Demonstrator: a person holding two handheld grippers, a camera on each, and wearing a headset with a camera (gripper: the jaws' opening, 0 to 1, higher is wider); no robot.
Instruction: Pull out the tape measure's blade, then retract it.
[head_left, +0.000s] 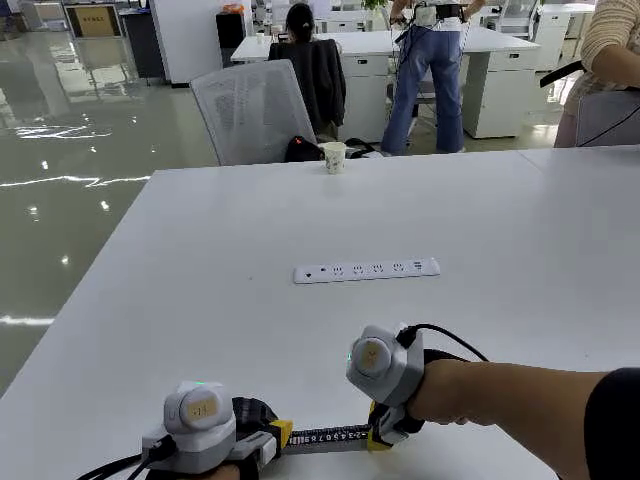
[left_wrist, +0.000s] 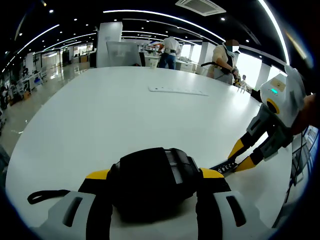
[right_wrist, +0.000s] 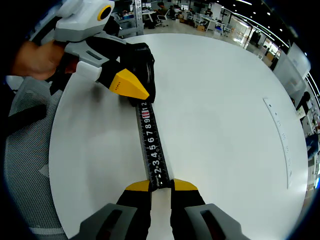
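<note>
Extension is getting underway, we are judging: we are clamping the tape measure (left_wrist: 150, 187) in the left gripper (left_wrist: 155, 174), jaws clenched on its case, at the near edge of the desk (head_left: 250, 230). The right gripper (right_wrist: 161, 186) is pinching the tip of the blade (right_wrist: 150, 145), a short length bared. Next we are needing a straight, steady pull apart.

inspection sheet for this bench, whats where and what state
surface: white table, smooth
job's things: tape case with its blade out part way, numbers up
clutter: power strip mid-table; cup at the far edge
grippers: left gripper shut on the case; right gripper shut on the blade's end
cables: black cable off the right gripper
surroundings: chair, desks, people, glossy floor
</note>
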